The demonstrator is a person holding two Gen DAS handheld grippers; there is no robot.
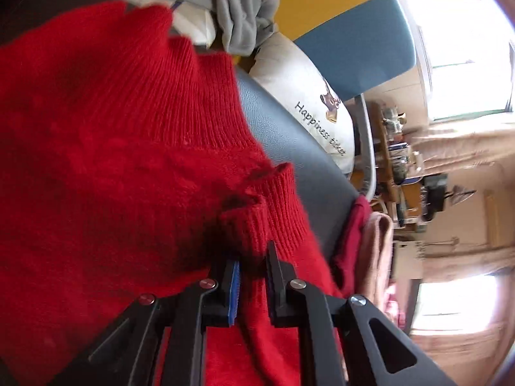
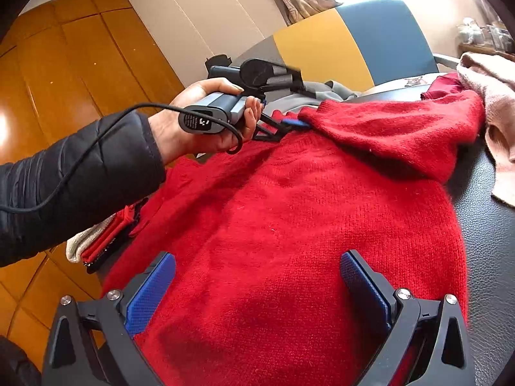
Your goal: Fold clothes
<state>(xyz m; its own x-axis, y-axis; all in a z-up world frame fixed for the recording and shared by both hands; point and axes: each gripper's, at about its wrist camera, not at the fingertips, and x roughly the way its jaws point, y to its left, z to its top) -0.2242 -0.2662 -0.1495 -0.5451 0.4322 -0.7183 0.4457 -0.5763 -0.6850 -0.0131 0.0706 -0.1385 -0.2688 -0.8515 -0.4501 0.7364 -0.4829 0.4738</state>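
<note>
Blue pads of right hand-held gripper [image 2: 257, 292] nearest to the lens, standing wide apart with nothing pinched, poised over lower body of red sweater [image 2: 289, 225]. Sweater spread flat on dark leather seat [image 2: 482, 257], long axis running from 6 o'clock near this gripper up toward 12 o'clock in right wrist view. One sleeve [image 2: 396, 128] already turned over the body, lying across at about 1 o'clock, cuff end pointing toward 11 o'clock.

Left hand-held gripper [image 1: 252, 276] closed narrow on ribbed cuff [image 1: 267, 206] of that sleeve; knit visible between the two pads in left wrist view. Left hand [image 2: 206, 119] at 11 o'clock in right view, clearly the nearer one to the cuff. Judged: next move depends on sleeve lying crosswise to the body axis, so the cuff probably needs carrying along the sleeve line and laying flat, while right gripper is well placed for the hem.

Counted: two grippers, one red sweater, one grey garment [image 1: 238, 9] behind, one pink cloth [image 2: 495, 122] and one dark red cloth [image 2: 444, 85] at 2 o'clock, one white cushion [image 1: 309, 96] with lettering.
</note>
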